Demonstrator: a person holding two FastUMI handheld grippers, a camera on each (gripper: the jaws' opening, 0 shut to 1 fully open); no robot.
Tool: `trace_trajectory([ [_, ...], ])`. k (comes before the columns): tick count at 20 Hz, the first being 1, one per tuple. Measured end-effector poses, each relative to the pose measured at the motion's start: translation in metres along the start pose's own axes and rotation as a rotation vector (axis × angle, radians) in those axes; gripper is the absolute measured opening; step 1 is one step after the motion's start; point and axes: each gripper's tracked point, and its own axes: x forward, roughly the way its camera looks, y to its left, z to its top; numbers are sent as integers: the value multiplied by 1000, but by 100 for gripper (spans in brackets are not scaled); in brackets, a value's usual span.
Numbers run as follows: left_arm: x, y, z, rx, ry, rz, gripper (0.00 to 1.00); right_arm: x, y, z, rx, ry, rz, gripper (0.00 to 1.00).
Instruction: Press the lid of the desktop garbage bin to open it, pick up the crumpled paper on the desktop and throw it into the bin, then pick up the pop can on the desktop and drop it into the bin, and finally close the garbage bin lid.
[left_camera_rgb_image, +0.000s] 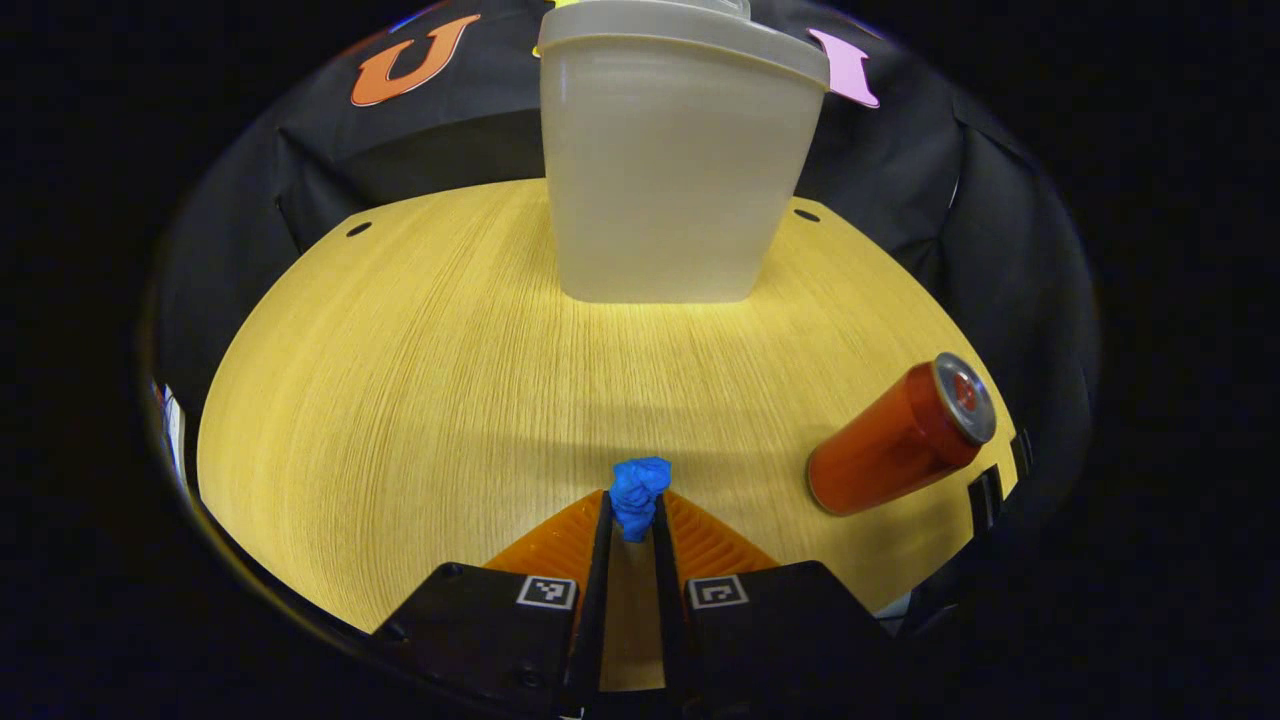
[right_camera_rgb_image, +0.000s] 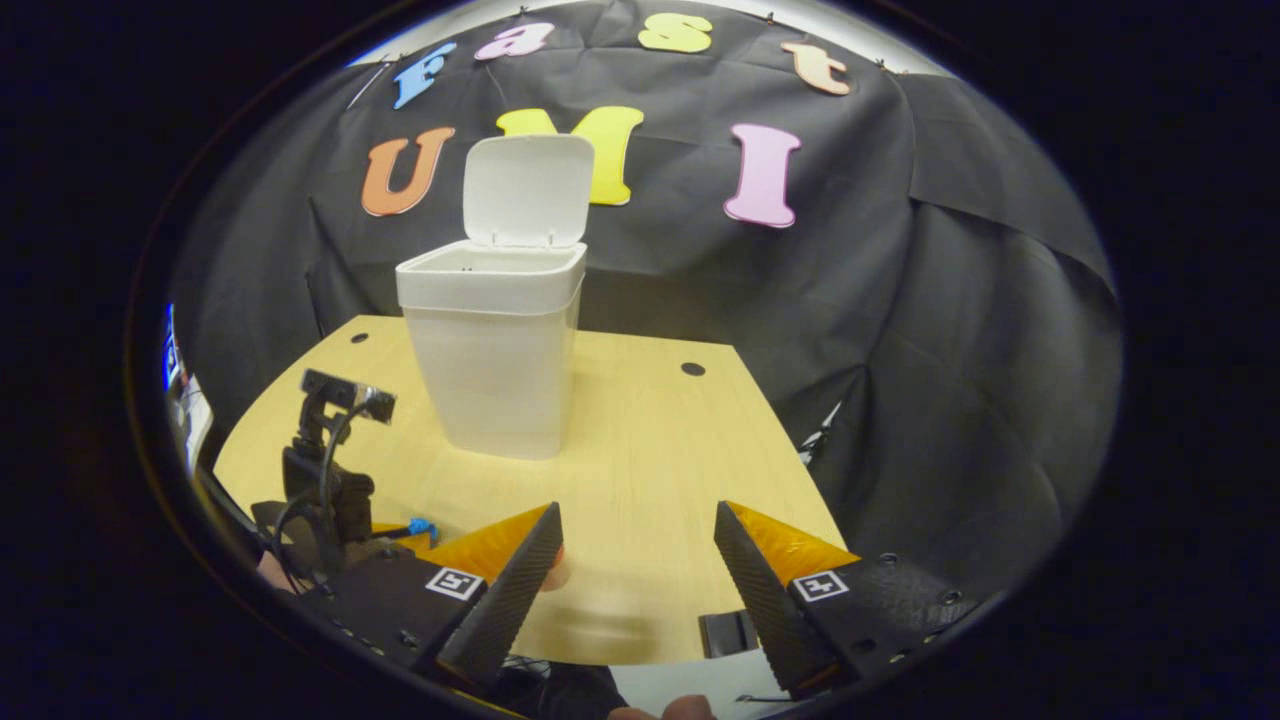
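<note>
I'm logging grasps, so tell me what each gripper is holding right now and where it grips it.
The left gripper pinches the crumpled paper by its lower part, at the fingertips. The right gripper is open, holding nothing.

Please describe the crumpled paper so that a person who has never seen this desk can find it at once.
Start from the tall whitish plastic bin standing at the far side of the yellow wooden desktop. Come straight toward the near edge: the small bright blue crumpled paper ball is pinched in the left hand-held gripper. Unlike the smooth red-orange metal can lying on its side nearby, it is tiny, wrinkled and blue.
</note>
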Motion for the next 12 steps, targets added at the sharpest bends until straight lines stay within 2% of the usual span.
trace_trajectory([
  [2,-12,-4,34,1,-39,-6,26,0,7,-4,12,4,24,96],
  [3,-19,9,-9,-7,-64,-12,26,-1,13,-8,15,10,48,96],
  [4,-24,1,43,-15,-90,-15,26,-1,19,-15,15,19,67,96],
  [8,-52,4,99,-39,-224,-2,26,8,37,-42,2,66,119,96],
  [12,-75,15,140,-22,-315,33,26,23,49,-63,-6,116,155,96],
])
